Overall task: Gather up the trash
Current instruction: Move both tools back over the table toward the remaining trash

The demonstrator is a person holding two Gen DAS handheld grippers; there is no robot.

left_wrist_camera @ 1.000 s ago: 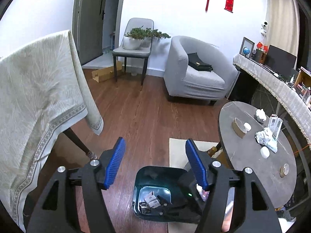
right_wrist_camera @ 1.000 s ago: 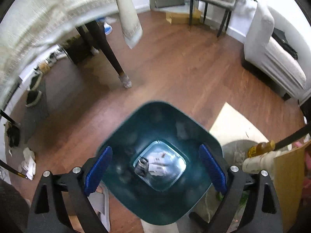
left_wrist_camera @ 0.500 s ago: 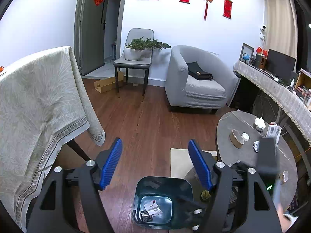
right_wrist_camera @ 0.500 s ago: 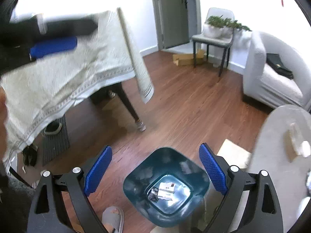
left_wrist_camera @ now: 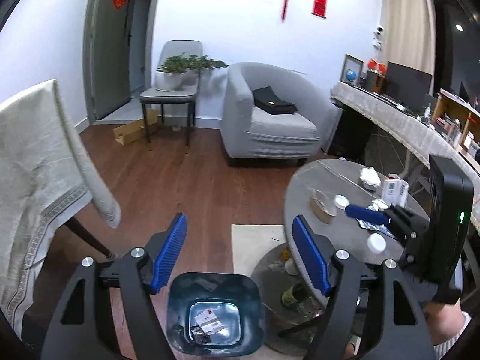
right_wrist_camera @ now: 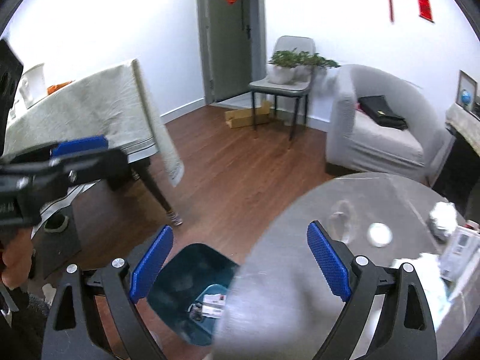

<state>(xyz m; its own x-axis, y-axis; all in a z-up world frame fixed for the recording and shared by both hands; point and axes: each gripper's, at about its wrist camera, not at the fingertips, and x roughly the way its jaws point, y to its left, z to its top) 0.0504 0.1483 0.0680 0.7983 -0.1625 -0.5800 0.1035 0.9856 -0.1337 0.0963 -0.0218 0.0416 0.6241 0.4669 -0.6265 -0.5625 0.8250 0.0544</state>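
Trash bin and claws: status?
Left claw open, empty, above bin. Right claw open, empty, at round table edge. Bin holds scraps; crumpled trash on the table. Nothing in the way.

Cool, even indoor light fills both fisheye views, brightest on the white wall (right_wrist_camera: 105, 30), which nearly washes out in the right view. Straight lines bow toward dark, vignetted corners. The left view is sharp; in the right view the round table (right_wrist_camera: 300, 270) and left tongs (right_wrist_camera: 79, 145) smear with motion blur.
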